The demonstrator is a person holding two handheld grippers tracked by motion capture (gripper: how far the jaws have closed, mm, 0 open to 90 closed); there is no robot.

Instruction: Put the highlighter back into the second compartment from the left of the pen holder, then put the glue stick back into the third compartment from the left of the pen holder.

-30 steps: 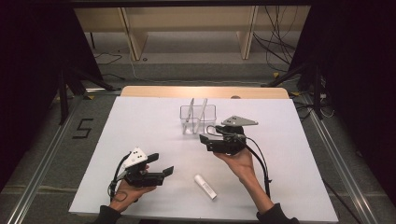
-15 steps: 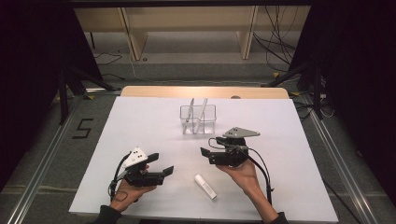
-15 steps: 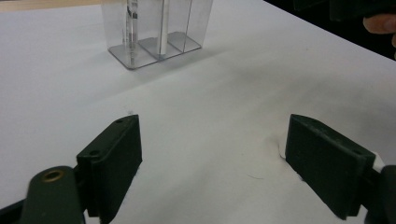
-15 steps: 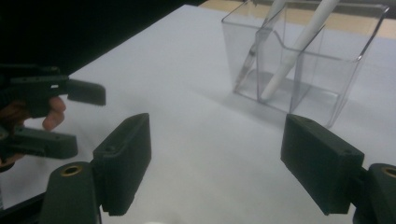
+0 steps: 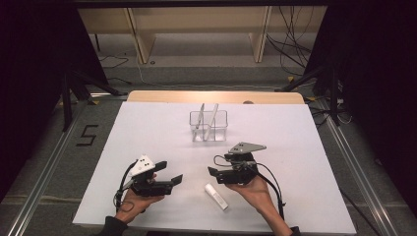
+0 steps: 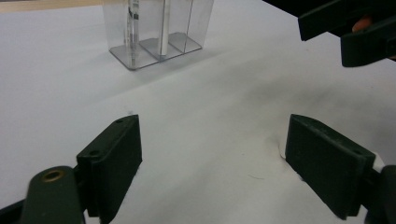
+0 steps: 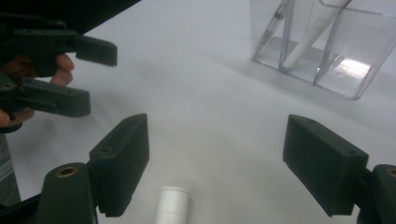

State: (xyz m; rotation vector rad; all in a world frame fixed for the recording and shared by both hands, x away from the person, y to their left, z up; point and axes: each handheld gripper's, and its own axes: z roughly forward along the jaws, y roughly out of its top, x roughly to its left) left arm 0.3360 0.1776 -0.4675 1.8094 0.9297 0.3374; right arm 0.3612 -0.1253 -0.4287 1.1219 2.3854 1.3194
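- The white tube [image 5: 216, 195] lies flat on the white table [image 5: 147, 128], low and just right of centre in the high view, its long axis running from upper left to lower right of that frame.
- The right gripper [image 5: 216, 167] hovers directly above the tube's upper end, jaws spread wide with nothing between them; in the right gripper view the tube's capped end [image 7: 173, 205] pokes up at the bottom centre, in line with the gap between the two black pads [image 7: 122, 154].
- From that view the tube points along the gripper's own line of sight, so the jaws straddle its width: I judge a short drop and a squeeze would pinch it across the narrow way.
- The left gripper [image 5: 169, 173] sits at lower left of the high view, also gaping open and empty, its tips pointed toward the right gripper and the tube.
- The tube is close to both, but the right one is already over it, so that hand is the likelier one to take it.
- The clear plastic holder [image 5: 208, 125] stands upright near the table's far edge, at upper centre of the high view, with two thin sticks leaning inside; it is well apart from the tube, up-frame of it.
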